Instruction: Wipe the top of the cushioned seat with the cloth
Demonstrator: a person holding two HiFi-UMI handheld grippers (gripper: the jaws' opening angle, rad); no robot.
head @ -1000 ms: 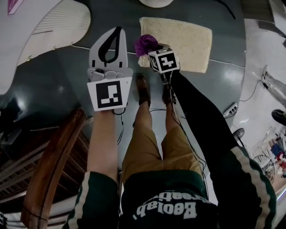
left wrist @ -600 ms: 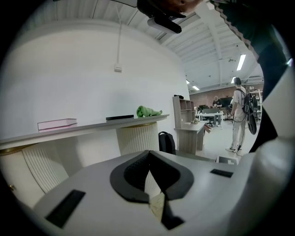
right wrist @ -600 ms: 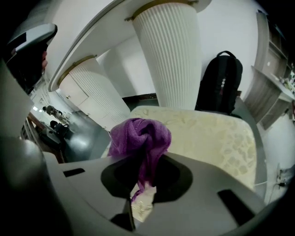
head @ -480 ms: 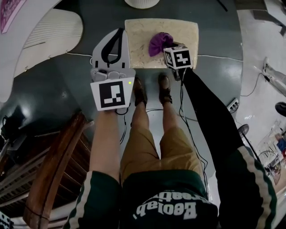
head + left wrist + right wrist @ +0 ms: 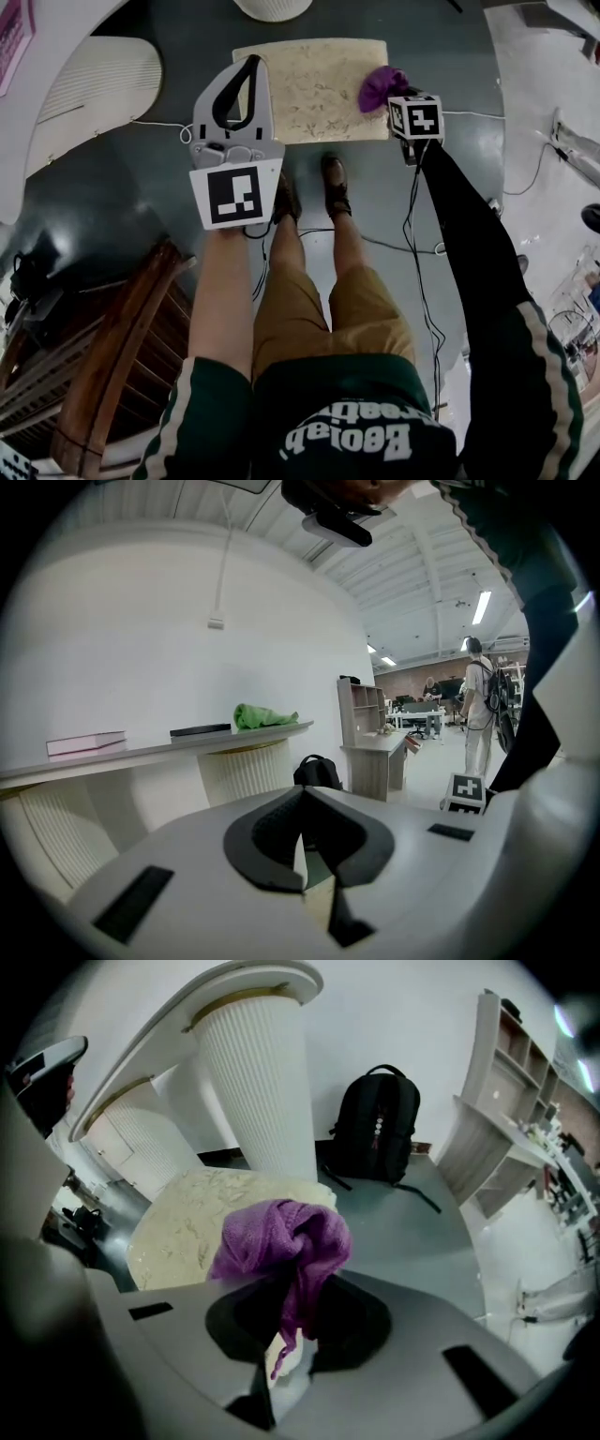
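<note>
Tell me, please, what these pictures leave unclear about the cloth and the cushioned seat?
- Head view: whether the purple cloth touches the cushioned seat; the bunched cloth covers the contact.
- Right gripper view: the seat's near edge, behind the cloth and right gripper.
- Head view: the seat's left edge, behind the left gripper.

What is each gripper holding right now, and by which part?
The right gripper pinches the purple cloth by a bunched fold; the left gripper is shut and holds nothing.
</note>
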